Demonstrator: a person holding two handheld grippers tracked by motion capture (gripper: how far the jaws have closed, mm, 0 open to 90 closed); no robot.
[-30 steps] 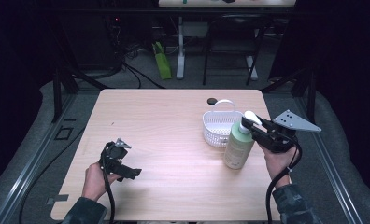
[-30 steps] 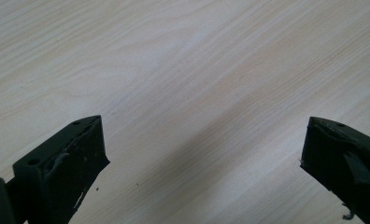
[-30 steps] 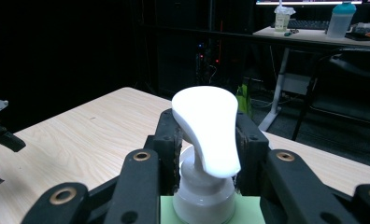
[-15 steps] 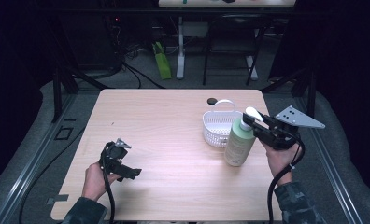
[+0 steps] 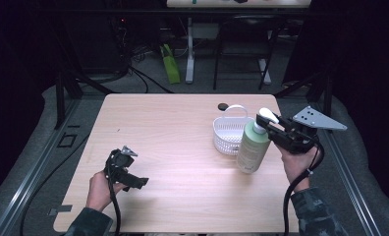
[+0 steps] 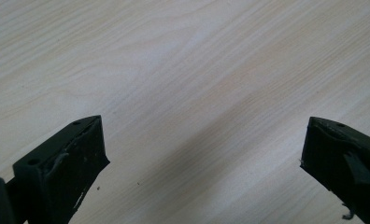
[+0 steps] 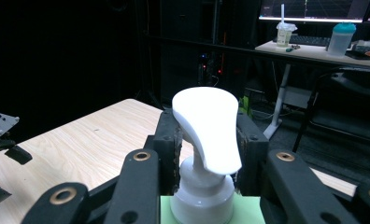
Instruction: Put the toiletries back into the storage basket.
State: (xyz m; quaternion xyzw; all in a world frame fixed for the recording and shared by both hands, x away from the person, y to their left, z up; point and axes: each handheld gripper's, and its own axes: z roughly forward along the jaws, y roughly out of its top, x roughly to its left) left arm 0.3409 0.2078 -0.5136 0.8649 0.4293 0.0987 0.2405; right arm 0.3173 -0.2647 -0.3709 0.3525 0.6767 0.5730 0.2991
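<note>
A green pump bottle (image 5: 252, 147) is gripped just under its white pump head (image 7: 206, 126) by the right gripper (image 5: 266, 124), whose jaws are clamped on the pump's neck from both sides. The bottle is held tilted near the right edge of the table (image 5: 173, 128), with its base at or just above the wood; which of the two cannot be told. It is just beside the white basket (image 5: 228, 133), on the basket's near right side, and not in it. The grasp is thus judged done, while the carrying and setting down, probably into the basket, are left. The left gripper (image 5: 126, 172) is held near the front left corner, its jaws wide apart over bare wood, with nothing between them.
</note>
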